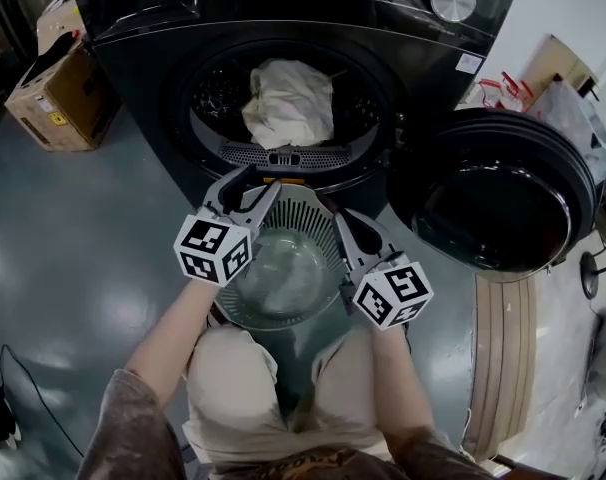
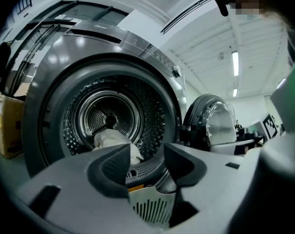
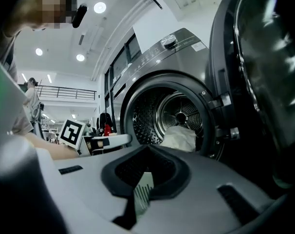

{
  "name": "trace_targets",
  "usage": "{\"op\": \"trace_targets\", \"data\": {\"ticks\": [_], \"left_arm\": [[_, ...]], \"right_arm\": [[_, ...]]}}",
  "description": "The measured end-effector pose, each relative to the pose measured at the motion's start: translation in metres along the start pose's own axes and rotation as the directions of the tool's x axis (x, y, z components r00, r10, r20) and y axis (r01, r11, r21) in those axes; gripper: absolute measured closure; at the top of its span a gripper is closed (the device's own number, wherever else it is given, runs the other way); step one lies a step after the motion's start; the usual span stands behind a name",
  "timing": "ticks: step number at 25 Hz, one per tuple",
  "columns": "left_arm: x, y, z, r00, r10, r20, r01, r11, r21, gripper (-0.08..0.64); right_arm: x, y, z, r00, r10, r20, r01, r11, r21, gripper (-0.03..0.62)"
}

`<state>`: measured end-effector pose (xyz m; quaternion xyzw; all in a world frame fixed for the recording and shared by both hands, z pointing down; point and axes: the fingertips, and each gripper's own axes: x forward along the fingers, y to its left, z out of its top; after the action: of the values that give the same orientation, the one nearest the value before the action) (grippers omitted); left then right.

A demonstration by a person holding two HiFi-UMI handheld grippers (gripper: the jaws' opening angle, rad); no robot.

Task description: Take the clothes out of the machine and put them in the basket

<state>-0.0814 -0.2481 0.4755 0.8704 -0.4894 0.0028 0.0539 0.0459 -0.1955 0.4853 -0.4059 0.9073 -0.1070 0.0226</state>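
Observation:
A crumpled white cloth lies at the front of the drum of the dark front-loading machine, whose door stands wide open. A round pale basket sits on the floor right below the drum mouth. My left gripper hovers over the basket's far rim, short of the drum, jaws open with nothing between them; past them show the cloth and the basket's slotted wall. My right gripper is over the basket's right side, its jaws shut on nothing, with the cloth ahead in the drum.
The machine's round door hangs open to the right, close beside my right gripper. Cardboard boxes stand on the floor at the left. A wooden board lies at the right. The person's knees are just behind the basket.

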Motion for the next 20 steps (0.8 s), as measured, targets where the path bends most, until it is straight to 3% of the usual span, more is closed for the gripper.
{"op": "trace_targets", "data": {"ticks": [3,6,11,18,20], "left_arm": [[0.014,0.008,-0.008,1.000,0.014,-0.015,-0.014,1.000,-0.004,0.227],[0.031,0.021,-0.016,0.999,0.029,-0.034,-0.029,1.000,0.008,0.179],[0.068,0.045,-0.039,0.991,0.051,-0.120,-0.044,0.997,0.056,0.161],[0.120,0.057,-0.057,0.978,0.070,-0.196,-0.039,0.987,0.156,0.167],[0.133,0.063,-0.058,0.974,0.074,-0.215,-0.042,0.988,0.151,0.173]], "right_arm": [[-0.002,-0.002,-0.004,1.000,-0.016,-0.012,0.016,1.000,0.003,0.597],[-0.003,-0.001,-0.001,1.000,-0.019,0.003,0.019,0.999,0.037,0.597],[-0.002,0.002,0.003,0.999,-0.021,0.026,0.019,0.997,0.073,0.597],[-0.002,0.003,0.003,0.999,-0.032,0.012,0.031,0.999,0.039,0.597],[0.000,0.005,0.001,1.000,-0.026,0.001,0.026,1.000,0.017,0.597]]}}
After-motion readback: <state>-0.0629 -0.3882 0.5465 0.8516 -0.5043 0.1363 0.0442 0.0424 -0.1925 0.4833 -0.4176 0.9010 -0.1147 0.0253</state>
